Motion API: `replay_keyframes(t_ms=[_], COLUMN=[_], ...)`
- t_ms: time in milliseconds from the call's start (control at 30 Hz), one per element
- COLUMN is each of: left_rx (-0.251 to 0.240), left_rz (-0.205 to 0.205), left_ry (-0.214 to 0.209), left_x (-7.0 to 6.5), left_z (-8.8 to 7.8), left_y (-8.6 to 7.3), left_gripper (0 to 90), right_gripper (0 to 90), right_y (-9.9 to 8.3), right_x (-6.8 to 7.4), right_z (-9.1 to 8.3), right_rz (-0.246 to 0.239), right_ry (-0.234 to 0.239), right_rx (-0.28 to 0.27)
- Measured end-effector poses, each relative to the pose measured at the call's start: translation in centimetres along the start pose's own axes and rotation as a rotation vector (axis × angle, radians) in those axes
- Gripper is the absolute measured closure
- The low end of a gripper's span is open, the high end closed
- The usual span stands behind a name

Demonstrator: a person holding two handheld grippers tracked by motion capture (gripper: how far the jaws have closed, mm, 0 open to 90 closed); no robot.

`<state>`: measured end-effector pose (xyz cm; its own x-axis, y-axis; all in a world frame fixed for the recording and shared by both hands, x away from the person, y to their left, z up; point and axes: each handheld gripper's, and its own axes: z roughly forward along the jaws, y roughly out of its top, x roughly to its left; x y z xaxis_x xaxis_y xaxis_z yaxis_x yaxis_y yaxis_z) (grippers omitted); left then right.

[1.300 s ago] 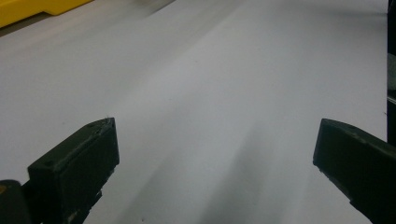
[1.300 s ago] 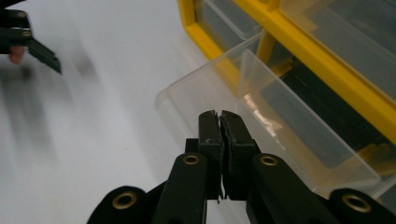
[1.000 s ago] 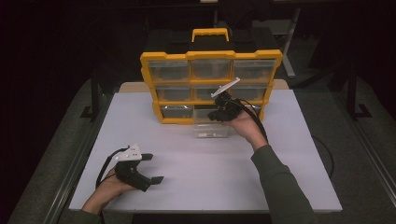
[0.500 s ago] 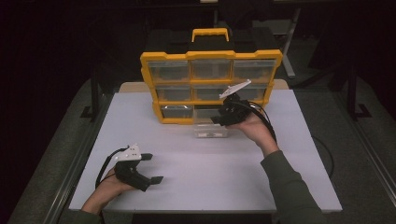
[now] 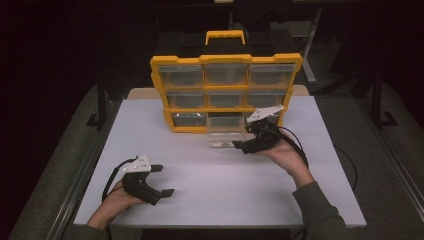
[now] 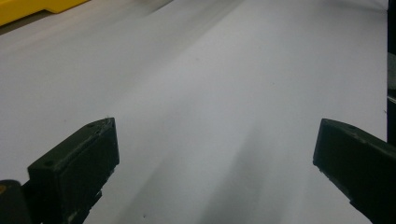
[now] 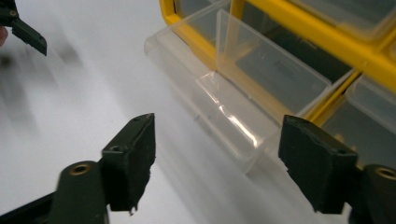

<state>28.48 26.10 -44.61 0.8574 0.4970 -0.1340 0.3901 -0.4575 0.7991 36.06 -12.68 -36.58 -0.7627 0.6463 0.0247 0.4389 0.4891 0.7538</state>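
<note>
Near the worktop's (image 5: 210, 200) front-left corner the left gripper (image 5: 161, 181) rests with jaws spread wide on nothing. Farther back, the right gripper (image 5: 246, 142) has just been opening, jaws apparently clear of the pulled-out clear drawer (image 5: 225, 136) beside them, below the yellow organiser (image 5: 226, 60) by the far edge.

A dim lab: white table (image 5: 220, 190), yellow parts organizer (image 5: 226, 92), metal stands.

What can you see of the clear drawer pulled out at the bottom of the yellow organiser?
The clear drawer looks like see-through plastic, a shallow rectangular box with a front lip. It juts out from the bottom middle slot of the yellow organiser over the white table, and looks empty. The right tongs stand open beside it, not gripping it.
</note>
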Motion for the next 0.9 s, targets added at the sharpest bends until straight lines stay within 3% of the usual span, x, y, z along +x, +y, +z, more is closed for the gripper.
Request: replay_keyframes(t_ms=[233, 667, 900], left_rx=[-0.002, -0.008, -0.008], left_rz=[0.002, 0.000, 0.002], left_ry=[0.000, -0.001, -0.001], left_x=[0.0, 0.0, 0.0], left_z=[0.0, -0.2, -0.2], left_y=[0.0, -0.1, -0.1], left_gripper=[0.2, 0.2, 0.2], right_gripper=[14.1, 7.1, 7.1], right_y=[-3.0, -7.9, -10.0], right_x=[0.5, 1.8, 1.9], right_z=[0.0, -1.2, -2.0], right_rz=[0.033, 0.071, 0.089], right_ry=[-0.026, -0.037, -0.041], right_rx=[-0.026, -0.046, -0.086])
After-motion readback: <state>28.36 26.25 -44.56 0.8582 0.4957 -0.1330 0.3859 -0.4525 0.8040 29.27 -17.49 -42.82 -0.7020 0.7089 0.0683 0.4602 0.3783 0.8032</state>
